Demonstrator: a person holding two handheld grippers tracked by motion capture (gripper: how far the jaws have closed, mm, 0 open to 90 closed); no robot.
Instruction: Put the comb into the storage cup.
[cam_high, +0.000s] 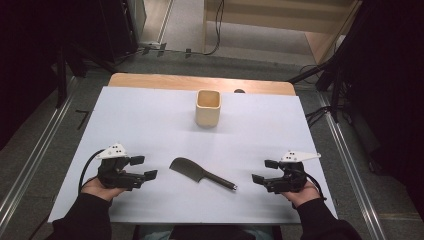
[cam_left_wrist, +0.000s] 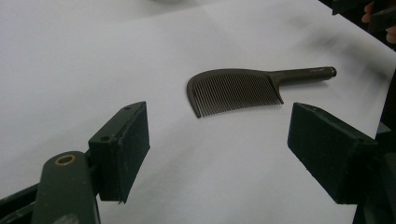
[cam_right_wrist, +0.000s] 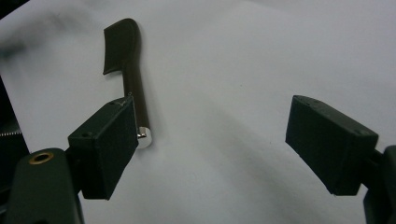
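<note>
**Comb flat on bench, both claws released**

Bench: wooden top, covered w/ white sheet. Person's forearms enter from near edge, one claw per hand.

Comb: dark, w/ straight handle. Lies flat on the sheet, near-centre, between the two claws, touching neither. Toothed head points toward left claw; handle end points toward right claw. In left claw view the comb sits ahead of the jaws, teeth facing the camera. In right claw view the comb lies at left, its handle end partly hidden behind one jaw.

Left claw: released, jaws well apart, nothing between them; low over sheet.

Right claw: released, jaws well apart, nothing between them; low over sheet.

Cup: pale, square-mouthed, upright at far-centre of sheet, well apart from comb.
</note>
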